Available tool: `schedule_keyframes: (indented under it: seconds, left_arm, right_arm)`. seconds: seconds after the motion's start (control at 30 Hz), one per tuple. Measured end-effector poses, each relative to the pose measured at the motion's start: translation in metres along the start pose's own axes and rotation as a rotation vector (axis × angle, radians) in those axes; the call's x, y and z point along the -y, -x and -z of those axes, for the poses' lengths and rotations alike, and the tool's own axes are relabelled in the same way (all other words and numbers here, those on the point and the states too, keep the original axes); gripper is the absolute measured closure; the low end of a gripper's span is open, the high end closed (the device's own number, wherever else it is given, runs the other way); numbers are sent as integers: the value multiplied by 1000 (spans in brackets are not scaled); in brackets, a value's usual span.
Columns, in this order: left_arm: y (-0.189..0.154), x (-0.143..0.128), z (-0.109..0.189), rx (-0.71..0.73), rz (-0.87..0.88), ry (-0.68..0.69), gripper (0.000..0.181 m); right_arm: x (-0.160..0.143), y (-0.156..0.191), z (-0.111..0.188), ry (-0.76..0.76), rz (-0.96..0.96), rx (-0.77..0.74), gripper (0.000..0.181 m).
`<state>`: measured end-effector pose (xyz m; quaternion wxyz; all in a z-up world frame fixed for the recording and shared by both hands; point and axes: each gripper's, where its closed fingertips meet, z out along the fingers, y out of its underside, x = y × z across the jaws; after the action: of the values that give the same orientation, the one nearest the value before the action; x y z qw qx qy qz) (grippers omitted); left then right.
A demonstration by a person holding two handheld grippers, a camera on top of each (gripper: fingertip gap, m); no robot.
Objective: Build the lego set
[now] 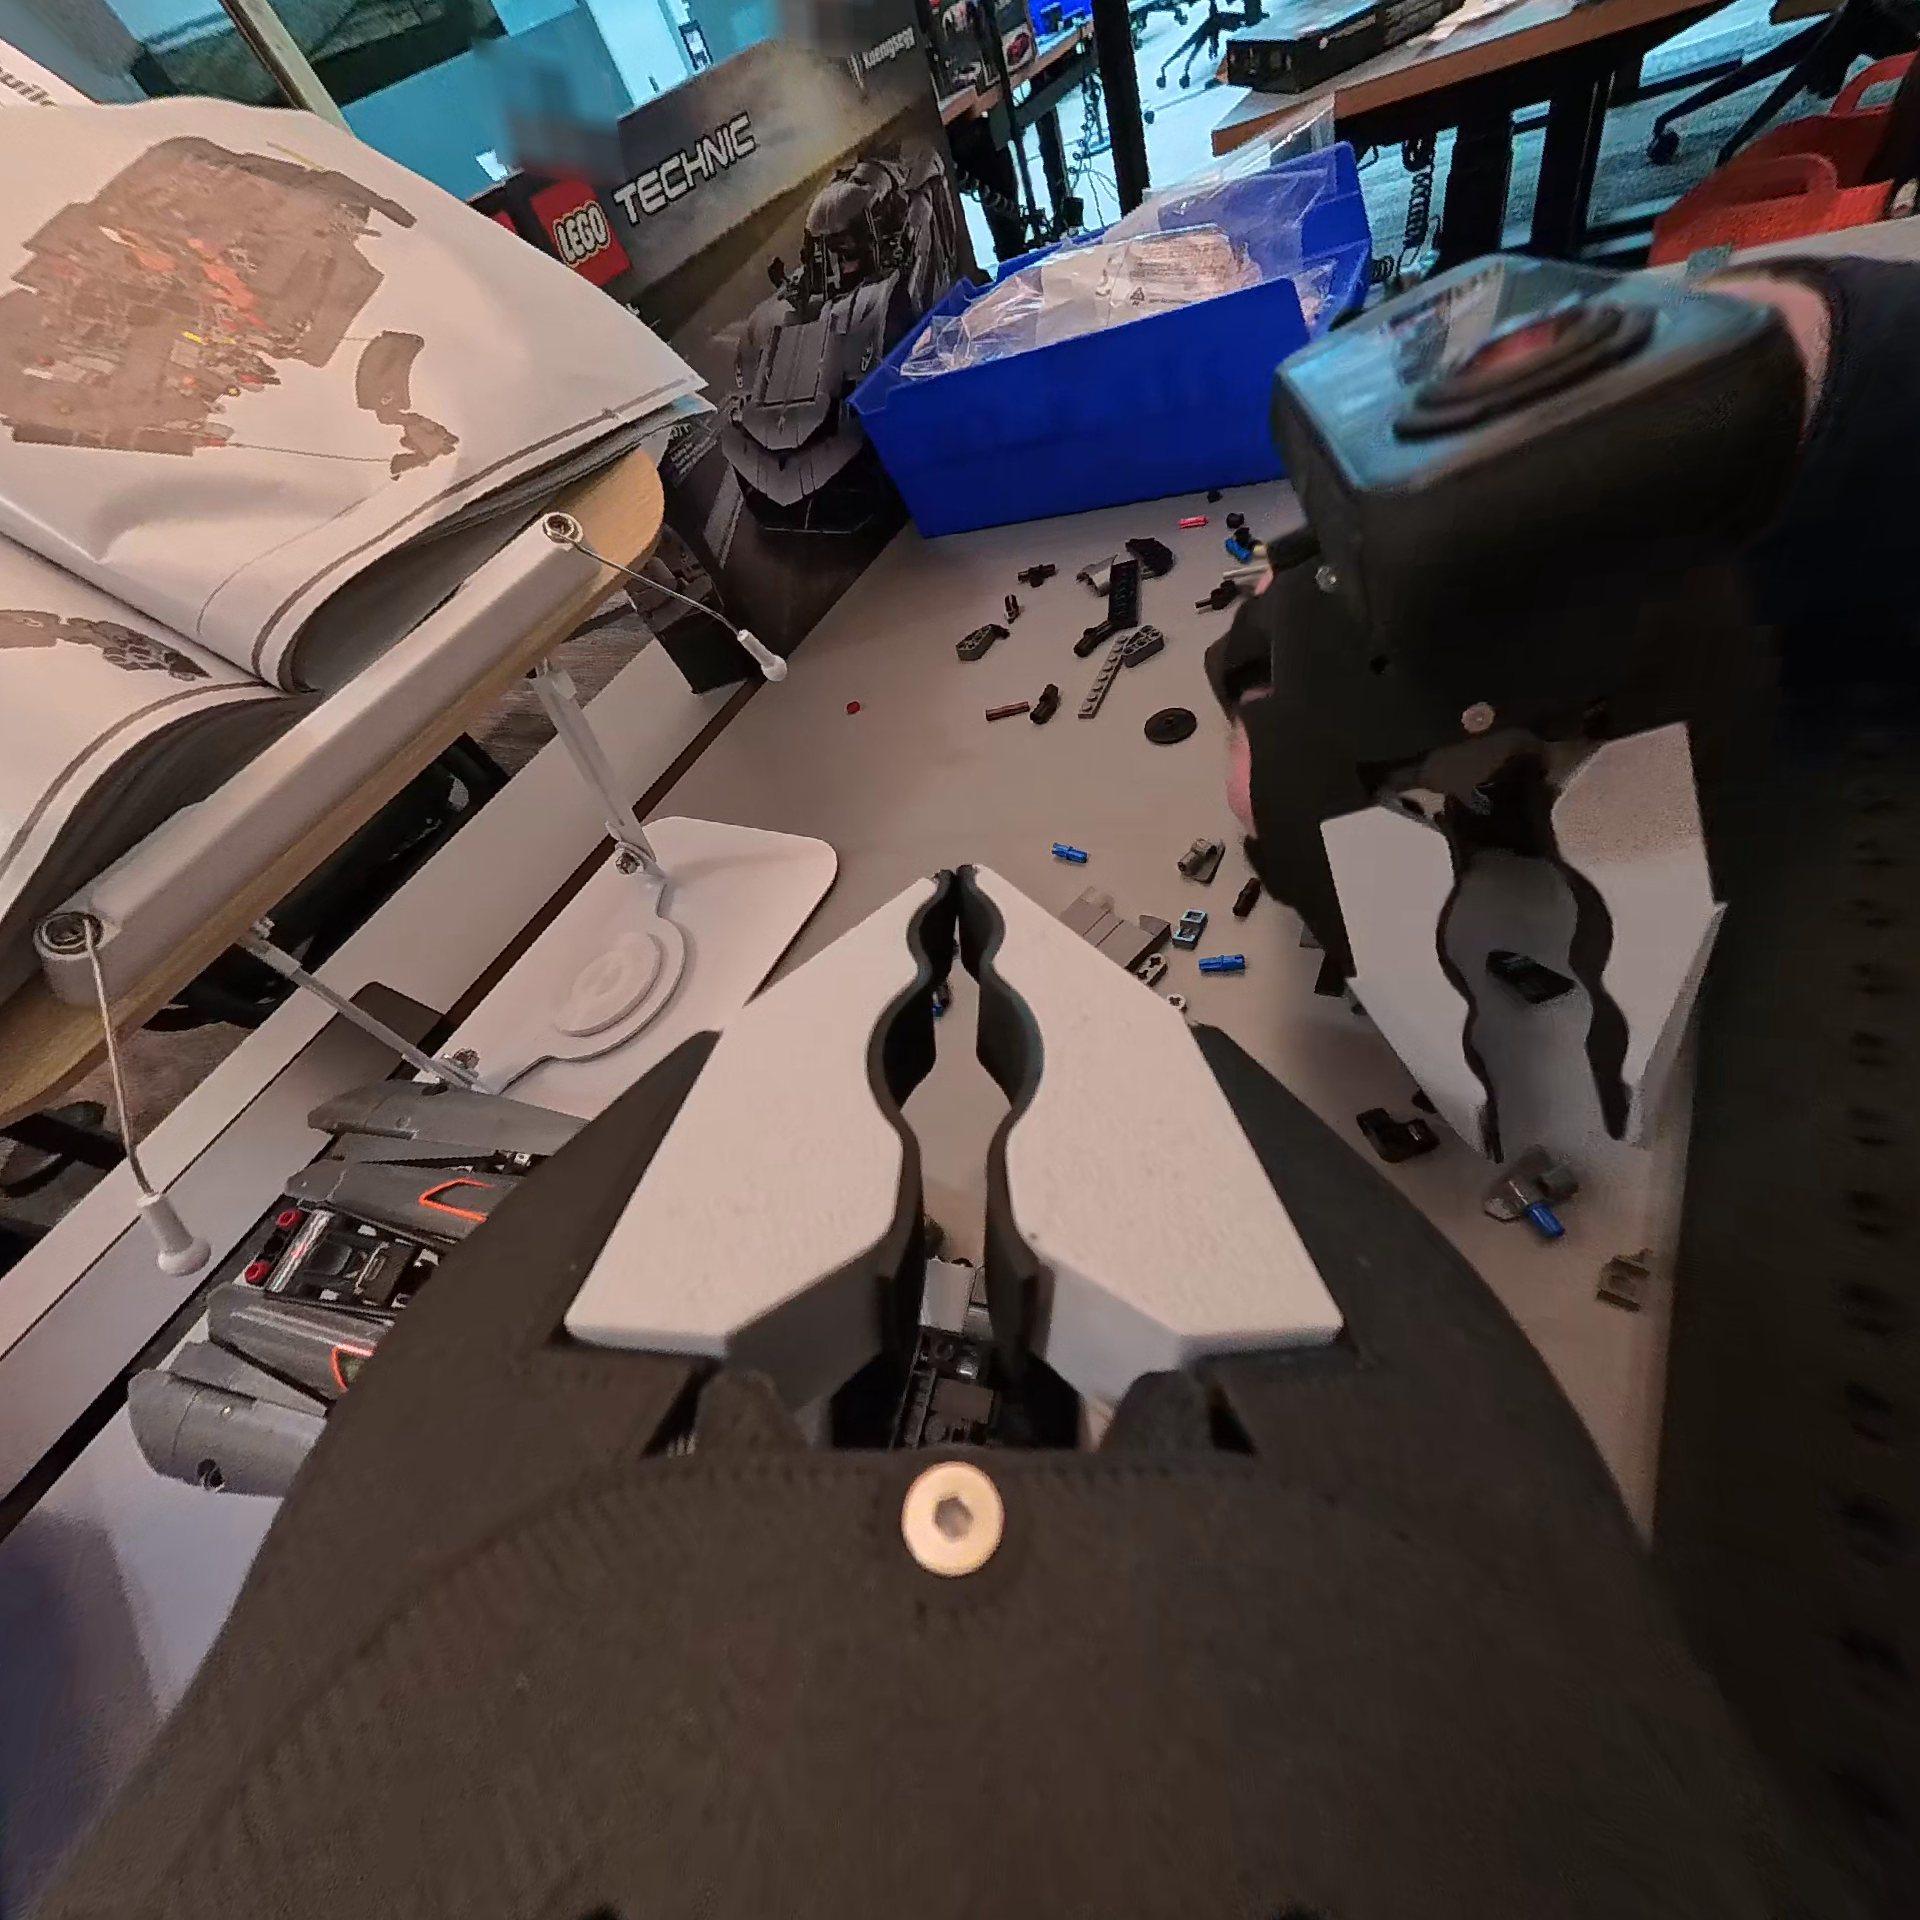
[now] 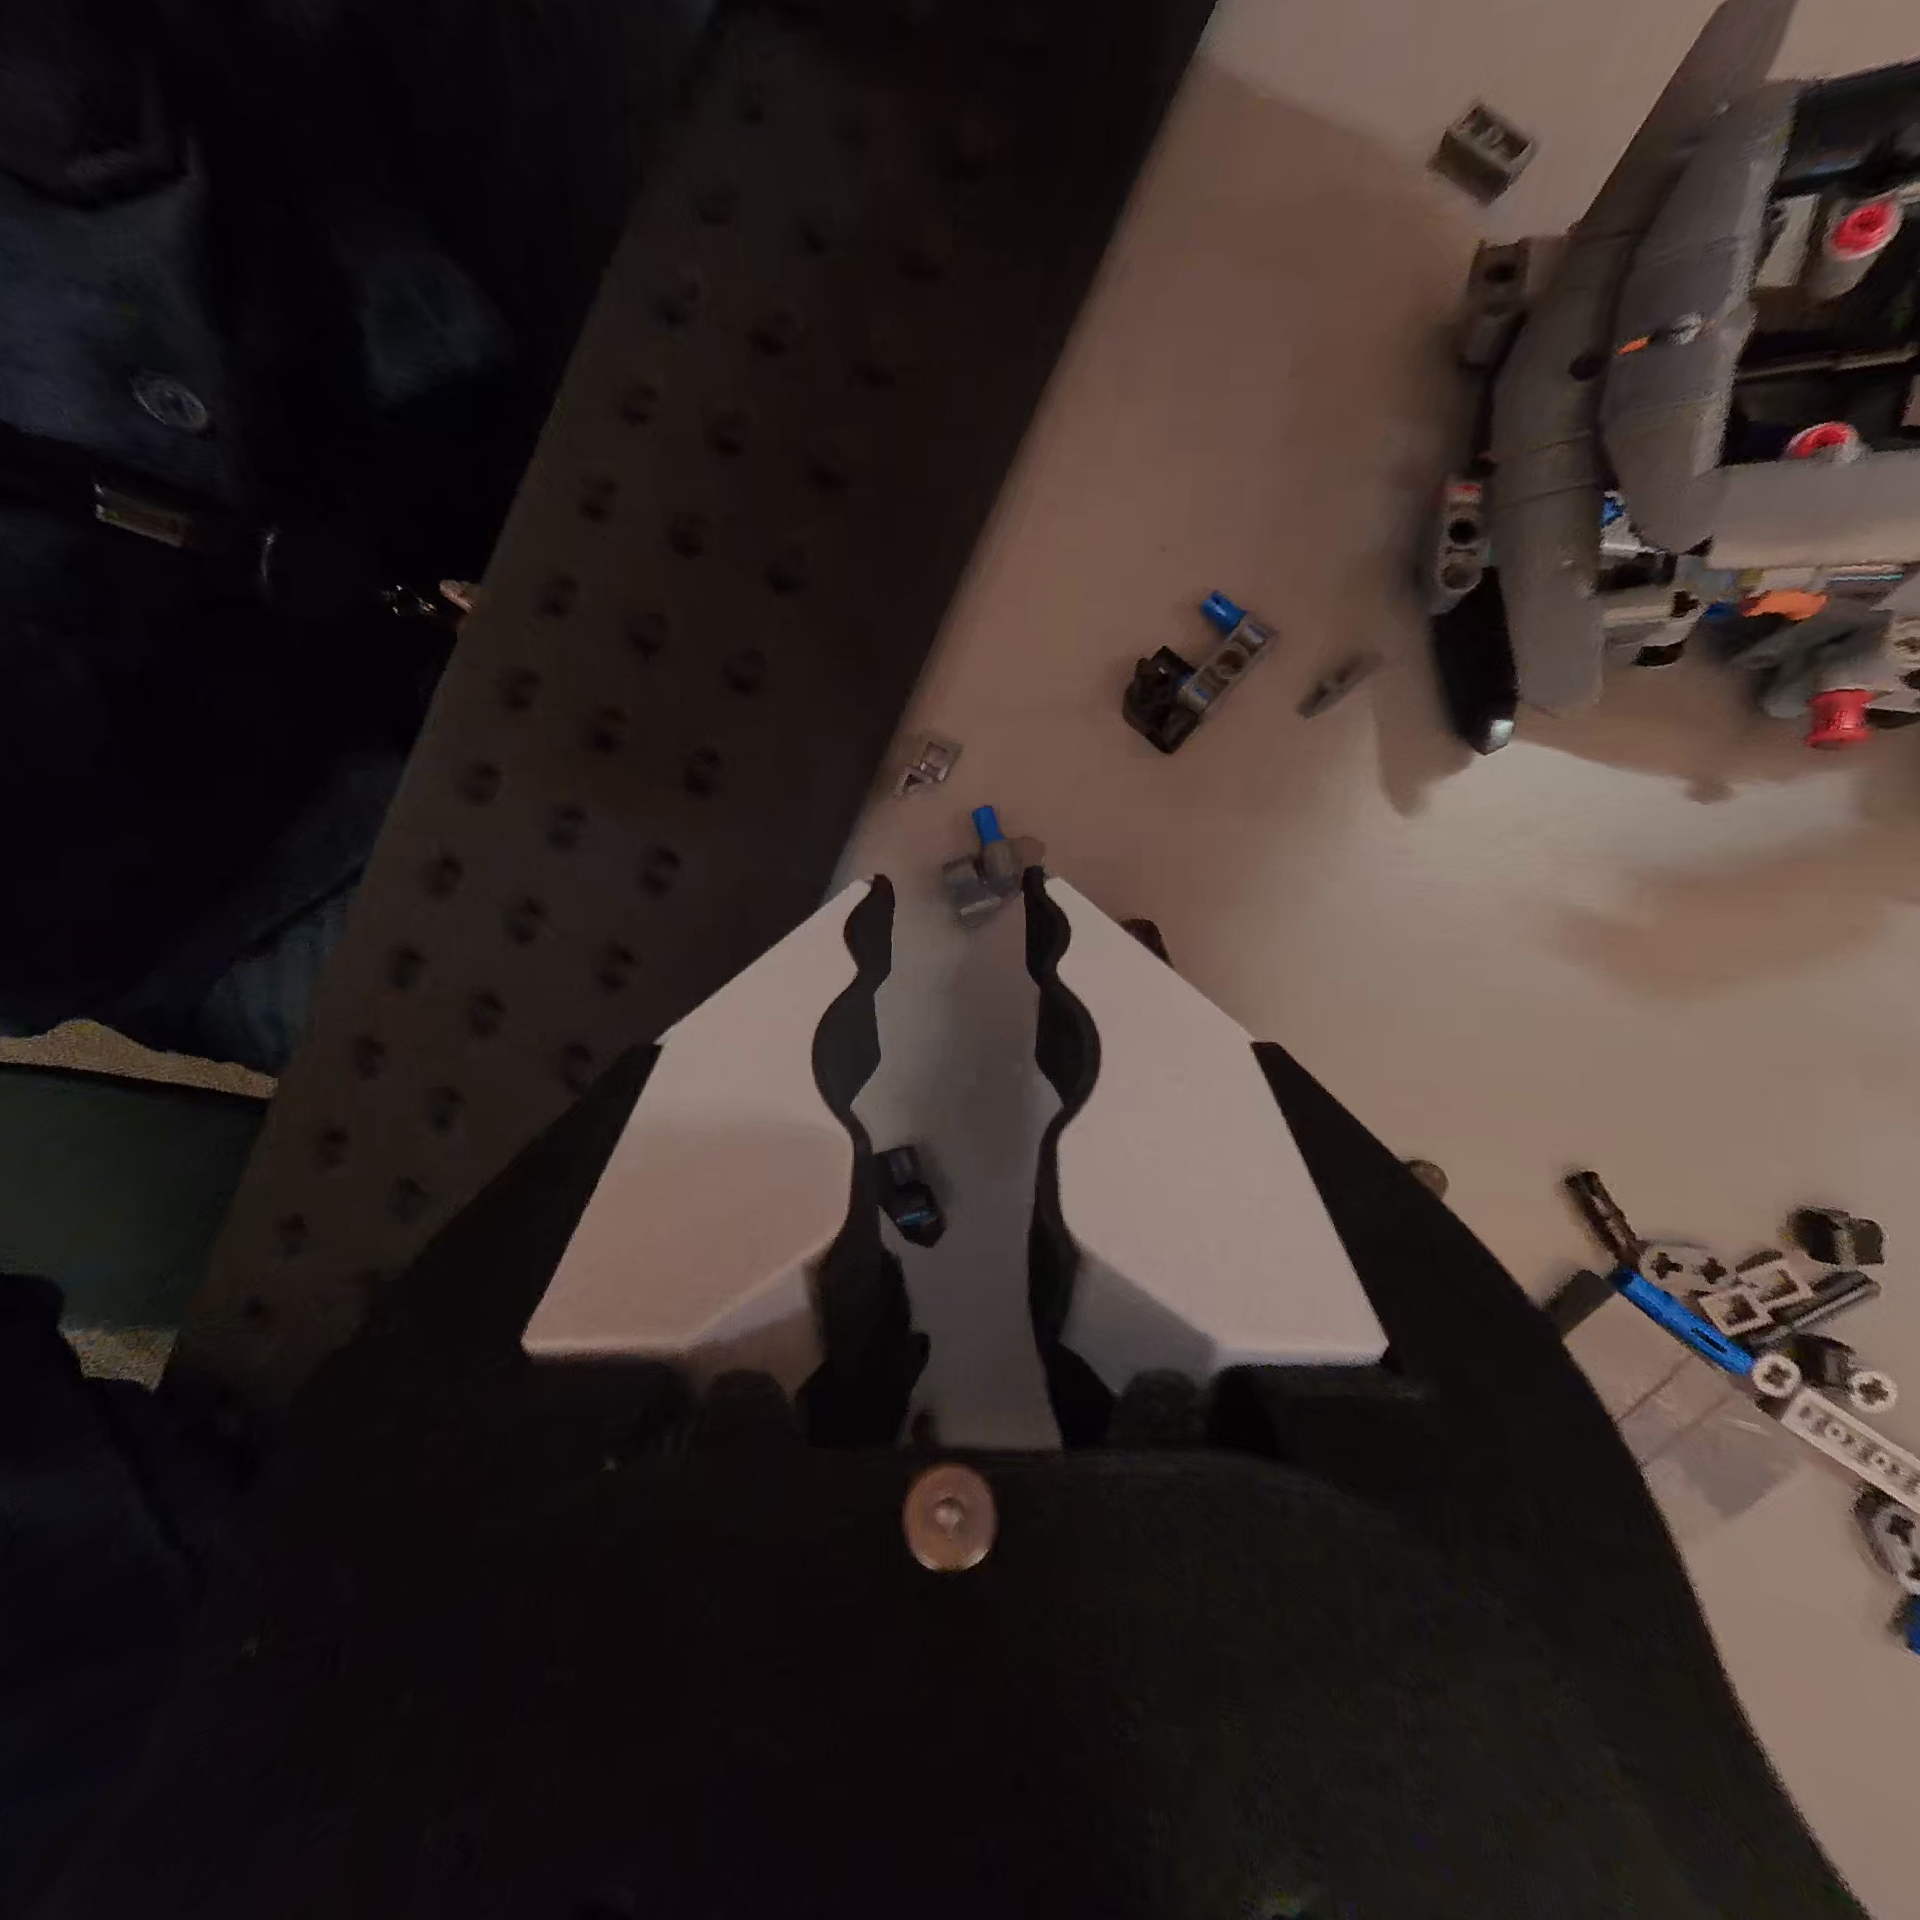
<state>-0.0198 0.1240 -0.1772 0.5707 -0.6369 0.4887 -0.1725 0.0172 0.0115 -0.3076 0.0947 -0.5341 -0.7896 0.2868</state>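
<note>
The right tool [image 2: 958, 883], jaws parted and empty, hovers over a small grey piece with blue pin [image 2: 977, 878] lying just beyond its tips at mid-frame; the left tool [image 1: 957, 881] is clenched.

One blue bin [image 1: 1081, 416], one instruction booklet [image 1: 260, 416], one part-built model [image 2: 1704, 416]

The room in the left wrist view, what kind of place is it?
Probably an office or lab workspace used for model building: rolling office chairs behind long desks, a blue parts bin, and an instruction booklet on a stand.
</note>
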Motion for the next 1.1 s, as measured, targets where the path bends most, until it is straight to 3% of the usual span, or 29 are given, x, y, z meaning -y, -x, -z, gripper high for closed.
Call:
schedule_keyframes:
  seconds: [0.37,0.77,0.97,1.1]
  left_arm:
    - [-2,0,-1,-12,-1,3,181]
    - [-4,-1,-2,-22,3,5,181]
    - [-3,-1,-1,-24,11,-1,181]
    - [-4,-1,-2,-27,11,0,181]
  right_arm:
    - [-6,-5,-15,57,-1,7,181]
    - [-8,-15,-12,61,-6,-47,181]
    - [-1,-6,-16,37,-13,6,161]
    - [0,-10,-18,42,-5,-18,174]
